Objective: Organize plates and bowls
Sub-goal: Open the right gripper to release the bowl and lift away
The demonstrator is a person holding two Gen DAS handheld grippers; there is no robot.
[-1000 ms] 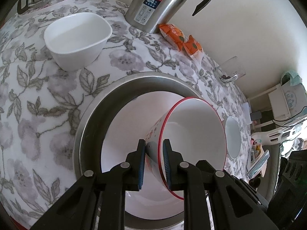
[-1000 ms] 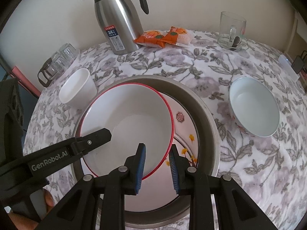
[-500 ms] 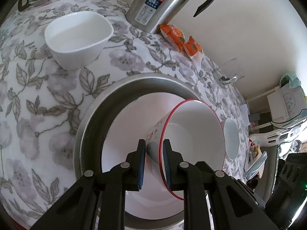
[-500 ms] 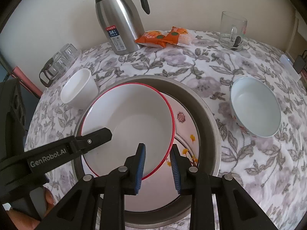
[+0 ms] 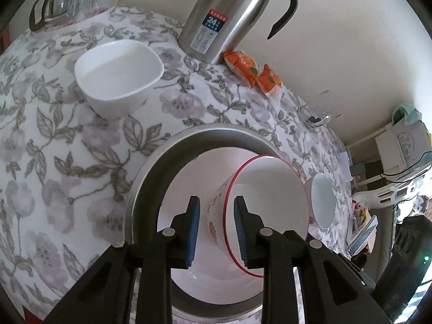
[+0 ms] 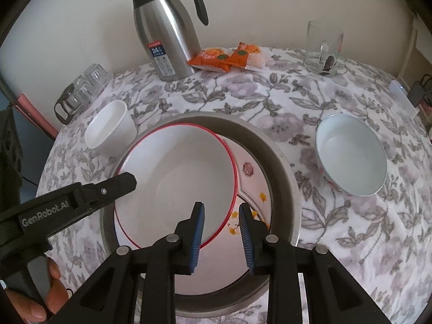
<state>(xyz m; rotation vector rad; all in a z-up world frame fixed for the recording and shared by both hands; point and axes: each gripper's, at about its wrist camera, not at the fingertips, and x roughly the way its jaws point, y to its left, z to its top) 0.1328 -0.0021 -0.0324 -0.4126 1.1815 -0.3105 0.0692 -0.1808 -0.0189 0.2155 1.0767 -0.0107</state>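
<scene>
Only the right wrist shows the plate (image 6: 251, 186) (gold-flowered) under the red-rimmed bowl (image 6: 178, 183).

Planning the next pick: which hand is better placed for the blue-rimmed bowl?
Right. The right gripper is open, and the blue-rimmed bowl sits on its side of the steel basin; the left gripper straddles the red-rimmed bowl.

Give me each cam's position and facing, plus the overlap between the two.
Left wrist: sits on the left gripper, looks across the steel basin from its left side toward the thermos; own fingers straddle the red-rimmed bowl wall, gaps visible.
Right wrist: sits on the right gripper, looks down from the near side; own fingers straddle the bowl's near rim, left gripper and hand visible.
Shared: basin, bowl, thermos, square white bowl, blue-rimmed bowl, snack packets.
</scene>
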